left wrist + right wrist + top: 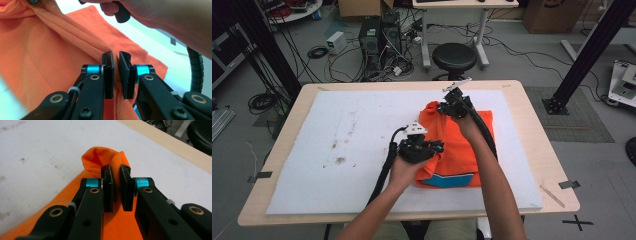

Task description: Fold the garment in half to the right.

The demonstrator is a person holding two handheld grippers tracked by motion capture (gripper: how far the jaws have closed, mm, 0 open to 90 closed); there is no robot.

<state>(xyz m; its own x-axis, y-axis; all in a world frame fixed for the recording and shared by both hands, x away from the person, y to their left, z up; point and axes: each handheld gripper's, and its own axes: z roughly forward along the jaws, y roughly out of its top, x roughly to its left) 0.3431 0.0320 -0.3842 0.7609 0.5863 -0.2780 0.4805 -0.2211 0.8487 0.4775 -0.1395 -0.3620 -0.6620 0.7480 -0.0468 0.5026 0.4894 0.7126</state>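
We judge orange knit fabric garment point(460, 150) light, soft, floppy; sags between grips, so best taken at edge folds. Garment lies part-folded on white foam-covered tabletop point(337, 150), mostly under and beside both tools. Left hand-held gripper point(116, 75) clenched on fabric ridge running away ahead of its jaws. Right hand-held gripper point(116, 187) clenched on bunched corner, cloth curling just beyond its tips. We see edge stretched between both grips.

High view overhead, tool views close (sharing orange cloth point(457, 150))
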